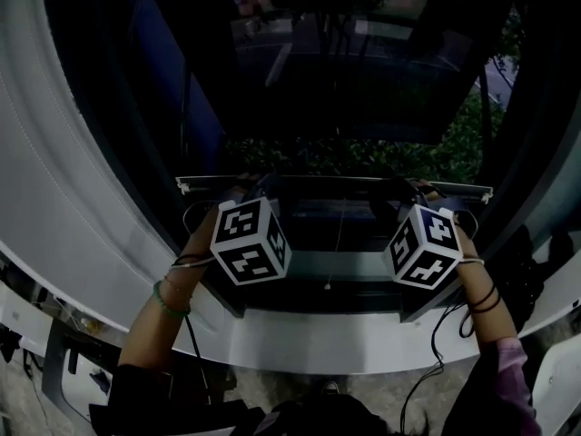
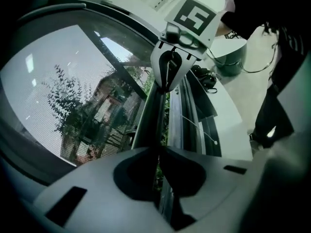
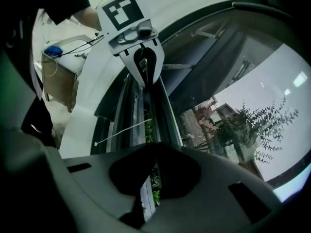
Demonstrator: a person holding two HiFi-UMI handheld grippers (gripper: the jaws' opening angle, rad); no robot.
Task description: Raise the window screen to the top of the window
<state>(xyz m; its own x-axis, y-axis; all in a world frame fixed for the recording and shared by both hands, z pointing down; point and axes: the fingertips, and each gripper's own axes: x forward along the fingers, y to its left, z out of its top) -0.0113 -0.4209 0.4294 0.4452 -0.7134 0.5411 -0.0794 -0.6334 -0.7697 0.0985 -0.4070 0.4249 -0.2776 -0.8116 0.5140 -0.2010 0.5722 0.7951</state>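
The window screen's bottom bar (image 1: 336, 182) runs level across the window opening, a short way above the lower frame. My left gripper (image 1: 257, 192) is shut on the bar near its left end, and my right gripper (image 1: 406, 195) is shut on it near its right end. In the left gripper view the dark bar (image 2: 150, 115) passes between the closed jaws of the left gripper (image 2: 159, 149), with the screen mesh (image 2: 73, 110) to its left. In the right gripper view the bar (image 3: 158, 106) leads away from the right gripper (image 3: 155, 147), mesh (image 3: 218, 125) on its right.
A white pull cord (image 1: 338, 234) hangs from the bar's middle towards the white sill (image 1: 300, 339). The dark window track (image 1: 318, 280) lies below the bar. Greenery (image 1: 363, 157) shows outside. Cables trail from both grippers. A wooden cabinet (image 3: 58, 76) stands in the room.
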